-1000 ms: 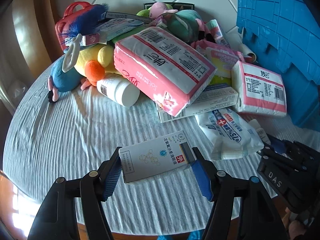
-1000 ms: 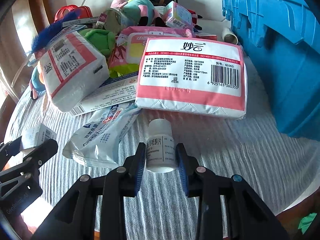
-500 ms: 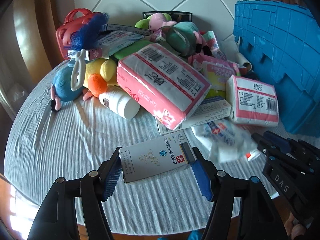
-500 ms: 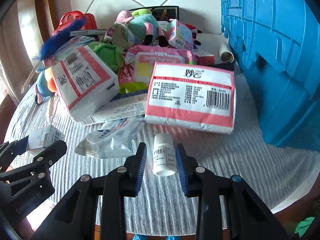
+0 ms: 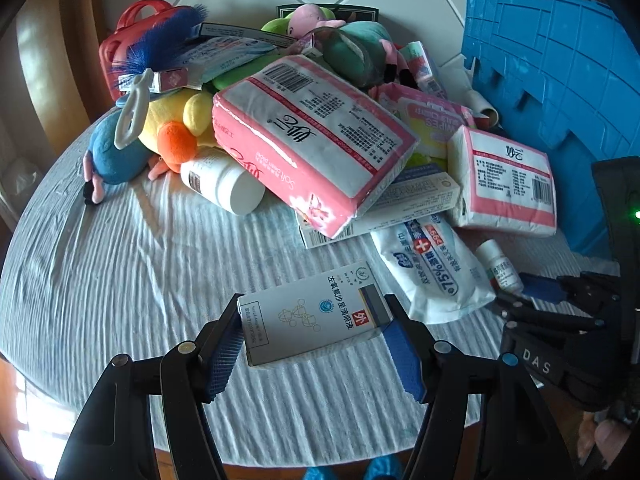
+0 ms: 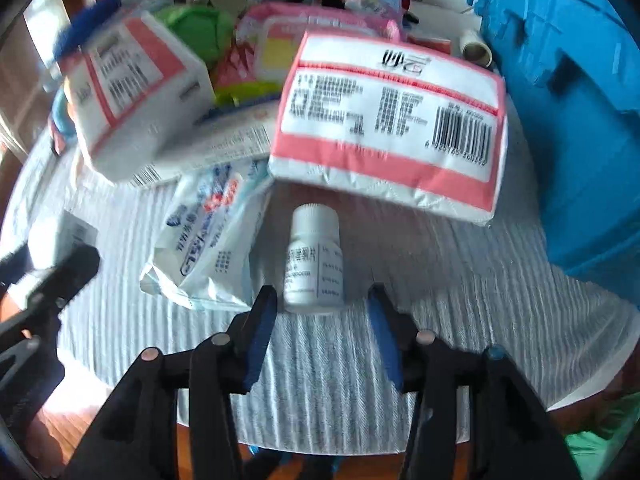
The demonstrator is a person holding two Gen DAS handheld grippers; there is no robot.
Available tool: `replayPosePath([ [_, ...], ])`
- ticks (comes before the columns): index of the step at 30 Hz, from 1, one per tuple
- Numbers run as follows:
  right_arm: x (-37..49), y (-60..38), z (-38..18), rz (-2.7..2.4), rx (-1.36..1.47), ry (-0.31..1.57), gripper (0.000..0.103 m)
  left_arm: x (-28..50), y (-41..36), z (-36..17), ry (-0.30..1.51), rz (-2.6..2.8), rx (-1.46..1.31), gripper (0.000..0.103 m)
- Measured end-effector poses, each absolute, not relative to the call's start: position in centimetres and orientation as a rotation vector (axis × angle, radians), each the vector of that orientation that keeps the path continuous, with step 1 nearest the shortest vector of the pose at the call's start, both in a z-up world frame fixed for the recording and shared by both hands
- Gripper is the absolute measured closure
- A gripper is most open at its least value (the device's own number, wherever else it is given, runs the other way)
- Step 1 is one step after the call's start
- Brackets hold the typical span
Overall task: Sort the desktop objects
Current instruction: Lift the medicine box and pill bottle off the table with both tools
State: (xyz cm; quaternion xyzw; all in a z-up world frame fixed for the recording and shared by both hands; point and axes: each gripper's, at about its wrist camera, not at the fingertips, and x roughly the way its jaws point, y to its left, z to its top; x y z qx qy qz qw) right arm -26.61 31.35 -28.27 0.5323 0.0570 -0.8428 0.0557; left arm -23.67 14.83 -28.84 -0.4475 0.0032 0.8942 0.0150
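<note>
Our left tongs (image 5: pixel 314 350) pinch one medicine box (image 5: pixel 314 320); our right tongs (image 6: pixel 322 320) are spread around one small pill bottle (image 6: pixel 314 260) — two pink tissue packs (image 5: pixel 308 144) (image 5: pixel 506 184) behind on the bench (image 5: pixel 120 264).

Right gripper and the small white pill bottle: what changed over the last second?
The right gripper opened, releasing the small white pill bottle, which now lies on the tablecloth. The left gripper stays clamped on the eye-drop box.
</note>
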Motion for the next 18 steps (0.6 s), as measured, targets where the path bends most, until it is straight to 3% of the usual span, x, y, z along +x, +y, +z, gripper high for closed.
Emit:
replayPosePath([
  [1,-26.8,31.0,-28.4,-2.546,1.618,0.195,0.076,-23.7,14.8,-28.8,0.004,2.783,-1.393,0.037],
  [18,-25.8,28.7,-25.0,-2.640,1.275,0.025,0.076,-23.8,14.6,-23.6,0.065,2.868,-1.233,0.037],
])
